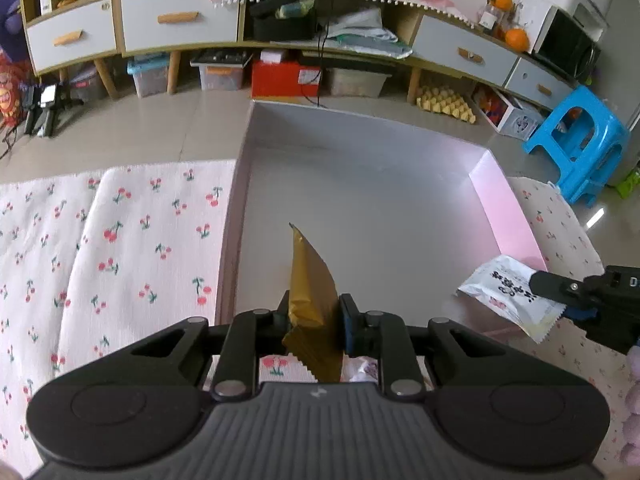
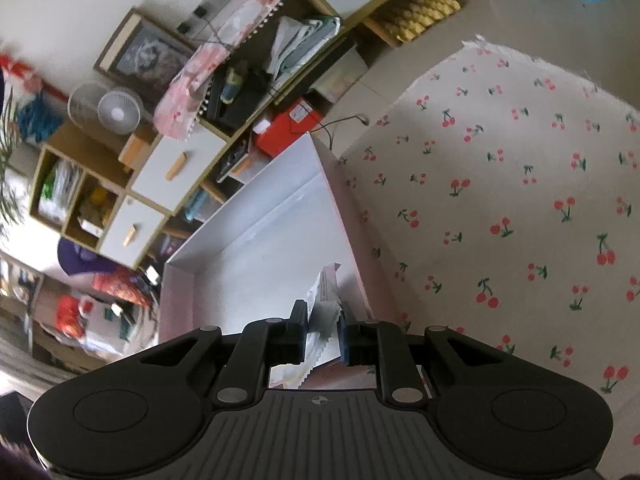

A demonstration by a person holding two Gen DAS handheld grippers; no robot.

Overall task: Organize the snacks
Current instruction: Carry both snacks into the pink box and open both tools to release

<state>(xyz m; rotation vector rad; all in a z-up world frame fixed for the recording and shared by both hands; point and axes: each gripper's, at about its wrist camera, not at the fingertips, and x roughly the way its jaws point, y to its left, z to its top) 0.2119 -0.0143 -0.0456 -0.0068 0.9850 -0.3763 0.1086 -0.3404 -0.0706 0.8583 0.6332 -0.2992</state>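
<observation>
1. Over the near rim of the pink box [image 1: 508,216], the left gripper [image 1: 314,314] pinches a gold packet [image 1: 310,280]; held at its lower end, it could pivot and slip.
2. At three o'clock, the right gripper [image 2: 323,334] clamps a white packet [image 1: 504,286] above the box's side wall; letting go here risks it landing on the cherry cloth [image 1: 132,240].

Box [image 1: 360,184] is sitting on cloth [image 1: 120,240], which is lying to its left and right. Left gripper [image 1: 314,316] is hanging over box's near edge, packet [image 1: 310,292] standing between its jaws, tip pointing over the box floor. Right gripper [image 1: 560,292] is reaching in at box's right wall with wrapper [image 1: 504,284] overhanging that wall. Cabinet [image 1: 180,20] is standing behind box, stool [image 1: 580,140] at far right.
</observation>
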